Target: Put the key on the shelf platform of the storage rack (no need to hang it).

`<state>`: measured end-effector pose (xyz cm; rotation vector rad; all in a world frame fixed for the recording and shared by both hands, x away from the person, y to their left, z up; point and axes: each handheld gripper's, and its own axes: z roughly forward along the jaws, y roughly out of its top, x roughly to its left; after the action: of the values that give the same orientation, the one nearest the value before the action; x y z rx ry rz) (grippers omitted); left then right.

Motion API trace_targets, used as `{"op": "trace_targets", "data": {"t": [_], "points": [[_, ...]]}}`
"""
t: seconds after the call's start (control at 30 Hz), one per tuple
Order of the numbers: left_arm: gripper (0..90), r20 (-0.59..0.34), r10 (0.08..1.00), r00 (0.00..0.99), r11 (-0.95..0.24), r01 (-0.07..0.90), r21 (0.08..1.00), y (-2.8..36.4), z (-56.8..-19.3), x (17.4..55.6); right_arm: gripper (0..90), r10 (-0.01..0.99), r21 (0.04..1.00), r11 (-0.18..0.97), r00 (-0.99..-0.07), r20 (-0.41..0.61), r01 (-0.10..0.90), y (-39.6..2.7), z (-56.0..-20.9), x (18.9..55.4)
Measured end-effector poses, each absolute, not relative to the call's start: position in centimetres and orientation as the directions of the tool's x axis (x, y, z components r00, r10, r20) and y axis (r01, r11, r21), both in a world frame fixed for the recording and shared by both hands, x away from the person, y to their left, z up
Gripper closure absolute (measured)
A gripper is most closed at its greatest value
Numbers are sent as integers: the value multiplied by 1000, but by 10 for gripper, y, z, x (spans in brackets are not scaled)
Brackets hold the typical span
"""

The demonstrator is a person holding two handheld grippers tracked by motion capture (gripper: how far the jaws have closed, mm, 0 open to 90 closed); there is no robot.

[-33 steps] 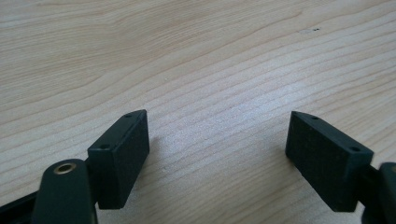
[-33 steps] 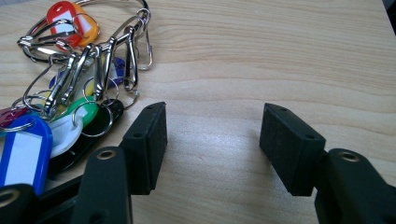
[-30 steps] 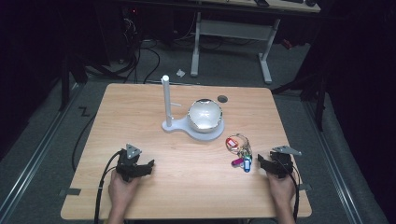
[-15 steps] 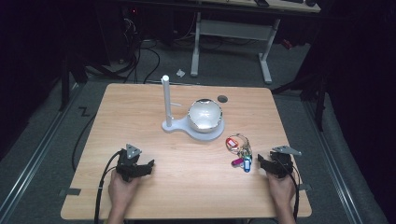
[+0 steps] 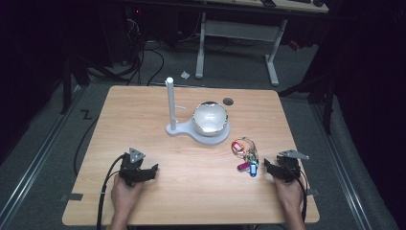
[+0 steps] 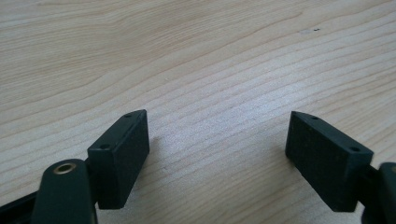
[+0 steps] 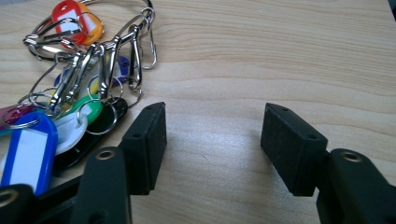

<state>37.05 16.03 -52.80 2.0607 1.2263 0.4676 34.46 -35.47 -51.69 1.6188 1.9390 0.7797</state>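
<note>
I've got both grippers spread w/ nothing between jaws: left gripper (image 5: 149,170) well left of the key bunch (image 5: 245,154), right gripper (image 5: 268,167) just right of it, on table (image 5: 191,191).

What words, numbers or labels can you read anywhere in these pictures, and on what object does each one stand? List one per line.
None can be read.
Blue key tag: its white label window looks blank.
Red key tag: no writing can be made out.
White stand and table: no markings visible.
</note>
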Motion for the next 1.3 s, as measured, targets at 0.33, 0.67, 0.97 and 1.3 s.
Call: {"op": "trace_targets", "data": {"t": [0.33, 0.67, 0.97, 1.3], "points": [[221, -38, 871, 490, -321, 625, 712, 160, -528, 371, 461, 984, 687, 119, -179, 17, 717, -358, -514, 340], [221, -38, 871, 490, -321, 625, 712, 160, -528, 371, 490, 978, 705, 118, -205, 40, 699, -355, -506, 333], [221, -38, 871, 490, -320, 625, 712, 160, -528, 371, 499, 964, 734, 150, -264, 42, 663, -343, -491, 332], [221, -38, 871, 490, -321, 625, 712, 160, -528, 371, 510, 956, 738, 156, -288, 54, 656, -333, -484, 346]]}}
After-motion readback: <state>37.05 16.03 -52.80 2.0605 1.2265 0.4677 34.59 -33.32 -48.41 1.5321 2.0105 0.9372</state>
